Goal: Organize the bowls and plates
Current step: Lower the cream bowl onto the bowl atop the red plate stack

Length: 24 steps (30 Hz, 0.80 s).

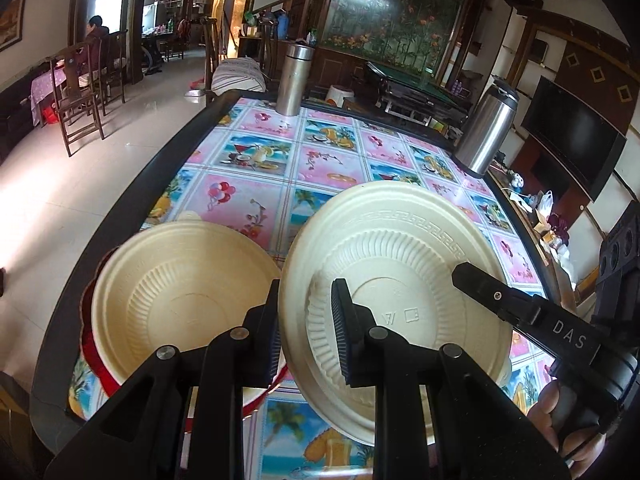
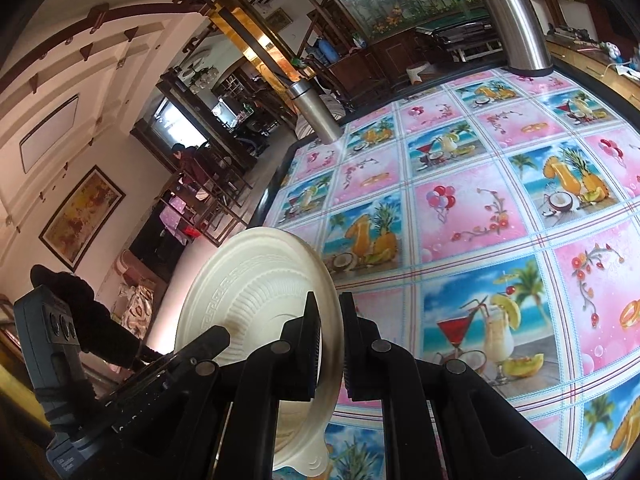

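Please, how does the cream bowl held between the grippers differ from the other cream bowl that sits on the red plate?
The held bowl is tilted, its underside toward the left wrist camera; the resting bowl sits upright with its opening up.
The held bowl's rim is straddled by the left gripper and the right gripper; nothing touches the resting bowl.
The held bowl is lifted off the tablecloth; the resting bowl lies on the red plate.
Both are cream and ribbed.

Pale tiled floor [image 1: 80, 184], dark wooden chairs [image 1: 76, 96], a wall-mounted television [image 1: 576, 136] (screen dark), bamboo mural [image 1: 400, 4].
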Each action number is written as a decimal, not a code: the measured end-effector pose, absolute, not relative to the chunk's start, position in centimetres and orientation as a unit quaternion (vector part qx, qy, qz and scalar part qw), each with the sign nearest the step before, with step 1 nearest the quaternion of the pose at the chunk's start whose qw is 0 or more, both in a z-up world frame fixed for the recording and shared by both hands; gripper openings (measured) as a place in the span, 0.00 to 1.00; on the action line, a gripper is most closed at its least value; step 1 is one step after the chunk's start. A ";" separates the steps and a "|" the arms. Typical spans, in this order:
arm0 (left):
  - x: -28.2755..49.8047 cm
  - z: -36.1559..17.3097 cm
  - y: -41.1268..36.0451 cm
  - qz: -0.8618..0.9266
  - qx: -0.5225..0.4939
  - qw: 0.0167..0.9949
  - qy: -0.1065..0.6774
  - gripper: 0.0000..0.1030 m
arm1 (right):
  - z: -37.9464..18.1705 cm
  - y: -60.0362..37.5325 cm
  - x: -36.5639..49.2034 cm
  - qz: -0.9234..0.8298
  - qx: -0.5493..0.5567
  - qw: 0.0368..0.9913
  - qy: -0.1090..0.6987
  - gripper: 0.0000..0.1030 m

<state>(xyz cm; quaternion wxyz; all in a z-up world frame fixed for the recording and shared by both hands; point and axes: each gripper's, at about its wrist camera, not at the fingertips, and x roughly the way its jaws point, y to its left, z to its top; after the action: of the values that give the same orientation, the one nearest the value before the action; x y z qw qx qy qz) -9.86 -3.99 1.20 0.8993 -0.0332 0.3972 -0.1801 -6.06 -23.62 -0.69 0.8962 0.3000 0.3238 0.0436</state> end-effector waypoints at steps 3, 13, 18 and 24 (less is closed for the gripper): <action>-9.3 1.7 -2.3 -0.162 -0.039 0.905 0.391 0.20 | 0.3 -22.0 -4.9 0.059 0.293 0.897 0.325 0.09; -6.9 0.8 2.5 -0.105 -0.059 0.908 0.402 0.20 | 1.2 -16.3 -0.5 0.101 0.271 0.894 0.343 0.09; -6.0 -0.4 4.3 -0.089 -0.064 0.902 0.417 0.20 | 0.3 -13.7 1.3 0.108 0.255 0.891 0.360 0.09; -5.6 -1.4 5.1 -0.084 -0.065 0.896 0.431 0.20 | -2.2 -12.1 2.6 0.109 0.251 0.878 0.393 0.10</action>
<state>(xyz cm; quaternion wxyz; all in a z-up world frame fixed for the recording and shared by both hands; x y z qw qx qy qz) -5.63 5.07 -1.42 0.8960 -0.0655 0.4312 -0.0841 2.63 -12.14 -2.17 0.8780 0.2506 0.3931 0.1088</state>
